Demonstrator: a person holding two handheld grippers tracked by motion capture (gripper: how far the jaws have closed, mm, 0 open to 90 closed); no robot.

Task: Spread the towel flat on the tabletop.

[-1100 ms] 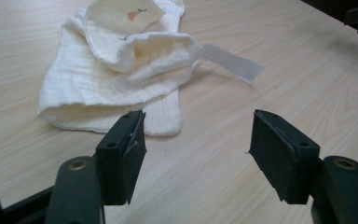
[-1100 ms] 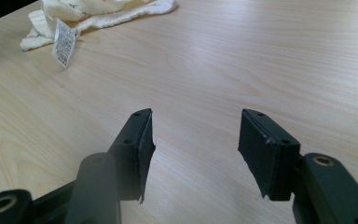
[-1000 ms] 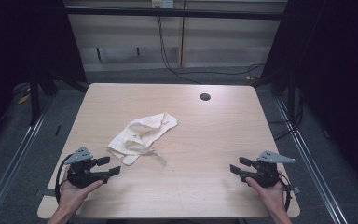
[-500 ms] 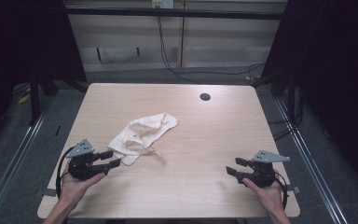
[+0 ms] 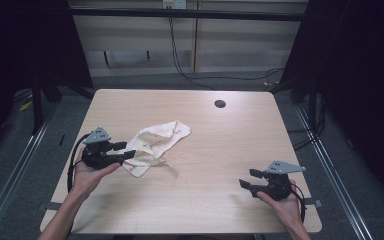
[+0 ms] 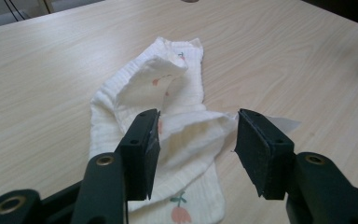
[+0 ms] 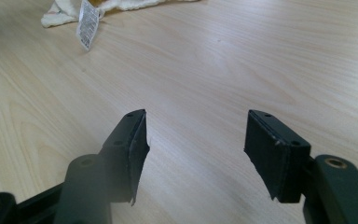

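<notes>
A crumpled white cloth (image 5: pixel 156 141) with small pink flower prints lies left of the table's middle. My left gripper (image 5: pixel 124 151) is at the cloth's near-left edge, pointing right. In the left gripper view the left gripper (image 6: pixel 196 149) is open over the cloth (image 6: pixel 168 93). A fold of fabric lies between the pads and they do not press on it; its jaws have just been opening. My right gripper (image 5: pixel 247 178) hovers at the front right, well apart from the cloth. The right gripper (image 7: pixel 196 154) is open over bare wood, and its jaws have just been opening too.
The light wooden table (image 5: pixel 230 140) has a round dark cable hole (image 5: pixel 220 104) near its far edge. The cloth's white label (image 7: pixel 88 18) lies on the wood beside the cloth (image 7: pixel 60 14). Dark floor and metal rails surround the table.
My left gripper has moved up and to the right, from the front-left corner to the cloth's edge. The right gripper has stayed about where it was.
</notes>
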